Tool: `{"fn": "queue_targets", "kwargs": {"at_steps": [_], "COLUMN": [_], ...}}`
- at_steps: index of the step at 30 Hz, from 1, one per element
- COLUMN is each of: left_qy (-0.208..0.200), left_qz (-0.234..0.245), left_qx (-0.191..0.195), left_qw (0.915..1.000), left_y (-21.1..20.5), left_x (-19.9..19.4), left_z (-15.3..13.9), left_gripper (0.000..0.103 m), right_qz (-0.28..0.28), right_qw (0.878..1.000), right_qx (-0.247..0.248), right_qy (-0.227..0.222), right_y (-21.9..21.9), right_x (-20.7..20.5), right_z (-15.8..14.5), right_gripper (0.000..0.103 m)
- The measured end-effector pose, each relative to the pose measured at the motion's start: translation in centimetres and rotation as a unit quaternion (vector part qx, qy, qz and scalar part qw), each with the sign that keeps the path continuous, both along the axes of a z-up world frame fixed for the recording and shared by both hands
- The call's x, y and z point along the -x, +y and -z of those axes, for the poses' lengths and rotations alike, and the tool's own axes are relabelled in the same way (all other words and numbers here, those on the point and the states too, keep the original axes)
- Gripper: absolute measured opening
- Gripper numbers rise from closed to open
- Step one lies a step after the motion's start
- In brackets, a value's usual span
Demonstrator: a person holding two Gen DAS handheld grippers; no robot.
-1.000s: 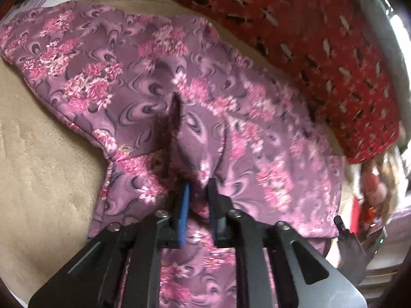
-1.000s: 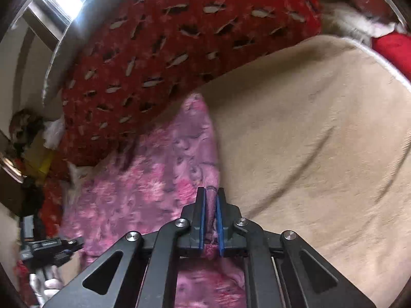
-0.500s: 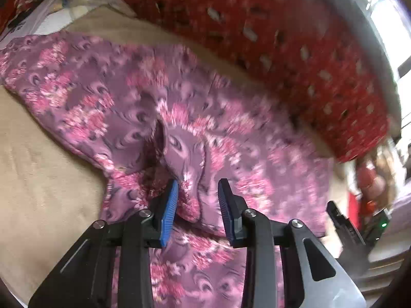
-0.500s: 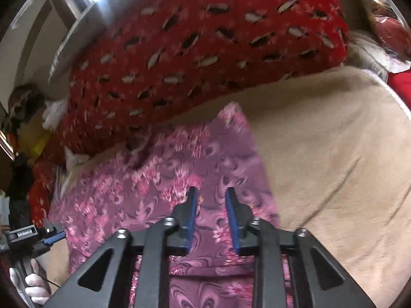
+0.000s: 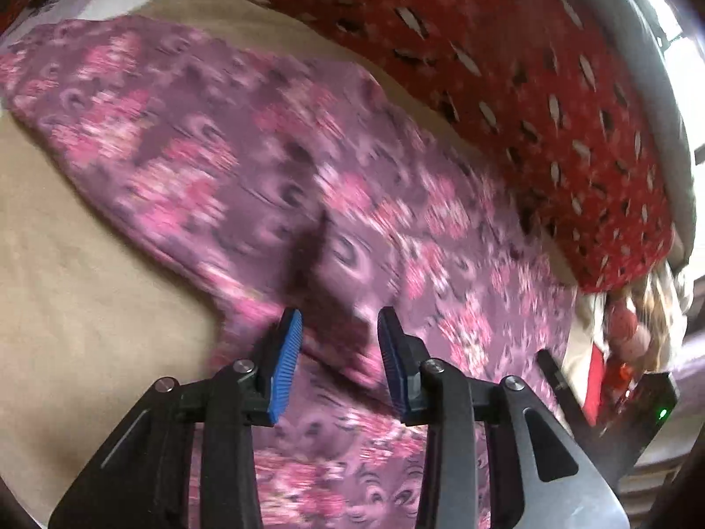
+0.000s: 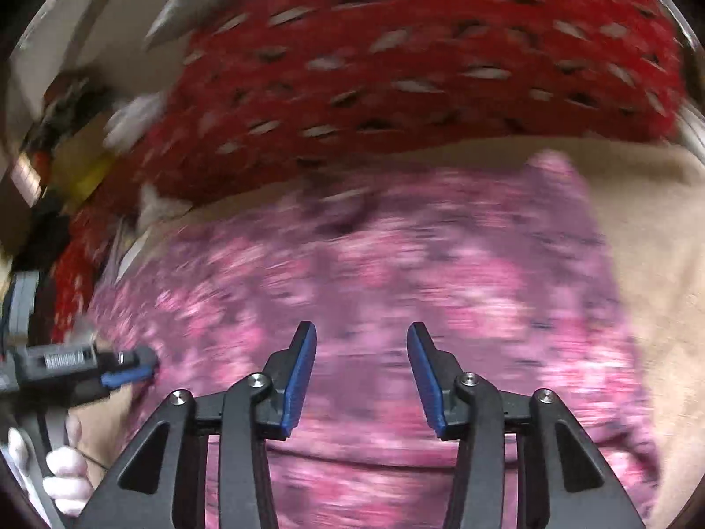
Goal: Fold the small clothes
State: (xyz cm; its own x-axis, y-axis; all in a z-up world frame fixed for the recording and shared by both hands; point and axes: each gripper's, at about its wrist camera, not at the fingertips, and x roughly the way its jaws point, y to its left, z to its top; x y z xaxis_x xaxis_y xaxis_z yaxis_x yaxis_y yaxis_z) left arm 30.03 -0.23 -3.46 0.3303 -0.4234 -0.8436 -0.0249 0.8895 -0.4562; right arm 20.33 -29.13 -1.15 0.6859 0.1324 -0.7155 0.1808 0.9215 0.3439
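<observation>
- The purple garment of thin cloth printed with pink flowers [image 5: 273, 167] was seen lying spread on the beige, plush bed cover [image 5: 79, 291], filling the middle of both wrist views.
- The left gripper [image 5: 339, 339], at lower centre of its frame, was recorded with its blue pads parted; the jaws had just been opening. A raised crease of cloth lay beyond and between the pads, but no pad pressed on it: released.
- The right gripper [image 6: 361, 366], at lower centre of its own frame, was likewise found parted, having just been opening, with flat cloth below and nothing pinched. Heavy blur was noted across this view.
- The garment appeared to have been let go so that a laid fold could settle flat; this is a judgement only.
- A red blanket patterned with pale and dark flecks [image 6: 418, 57] was observed along the upper frame, behind the garment.
- At lower left of the right view, a gloved hand [image 6: 61, 471] was seen on the other gripper's handle.
</observation>
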Motion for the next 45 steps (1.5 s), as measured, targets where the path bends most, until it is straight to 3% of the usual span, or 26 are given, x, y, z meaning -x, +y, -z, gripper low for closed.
{"fn": "queue_targets", "kwargs": {"at_steps": [7,10,13,18,21,27,29,30,37,45], "left_qy": [0.012,0.021,0.024,0.044,0.056,0.049,0.044,0.045,0.011,-0.036], "left_qz": [-0.098,-0.148,-0.198,-0.252,-0.263,-0.278,-0.278,-0.270,-0.251,-0.197], "left_qx": [0.007,0.010,0.012,0.060,0.091,0.110,0.118,0.118,0.094,0.070], "left_qw": [0.9951,0.9887,0.9799,0.9648,0.9590,0.9530,0.9523,0.9544,0.9633,0.9773], "left_y": [10.7,16.3,21.8,27.4,28.4,29.2,29.3,29.1,27.5,22.4], "left_x": [-3.0,-4.2,-5.4,-7.2,-8.2,-9.3,-9.8,-10.2,-9.1,-6.5], "left_z": [-0.3,0.0,0.3,1.9,3.3,3.9,3.9,3.9,1.3,-4.9], "left_gripper": [0.040,0.040,0.040,0.047,0.048,0.051,0.027,0.003,0.003,0.003], "right_qz": [-0.069,-0.095,-0.101,-0.096,-0.096,-0.095,-0.095,-0.095,-0.094,-0.100], "right_qw": [0.997,0.995,0.995,0.995,0.995,0.995,0.994,0.994,0.994,0.994], "right_qx": [-0.023,-0.033,0.012,0.025,0.032,0.038,0.042,0.044,0.044,0.048], "right_qy": [0.006,0.010,0.012,-0.011,-0.015,-0.017,-0.018,-0.018,-0.018,0.010], "right_y": [8.9,11.8,13.9,14.0,14.0,14.5,14.6,14.6,14.5,14.5], "right_x": [-4.2,-5.5,-6.1,-5.3,-5.0,-5.6,-5.6,-5.6,-5.4,-5.7], "right_z": [1.2,2.0,3.5,3.9,4.1,3.8,3.8,3.8,3.9,3.0], "right_gripper": [0.046,0.046,0.048,0.048,0.048,0.048,0.048,0.048,0.049,0.048]}}
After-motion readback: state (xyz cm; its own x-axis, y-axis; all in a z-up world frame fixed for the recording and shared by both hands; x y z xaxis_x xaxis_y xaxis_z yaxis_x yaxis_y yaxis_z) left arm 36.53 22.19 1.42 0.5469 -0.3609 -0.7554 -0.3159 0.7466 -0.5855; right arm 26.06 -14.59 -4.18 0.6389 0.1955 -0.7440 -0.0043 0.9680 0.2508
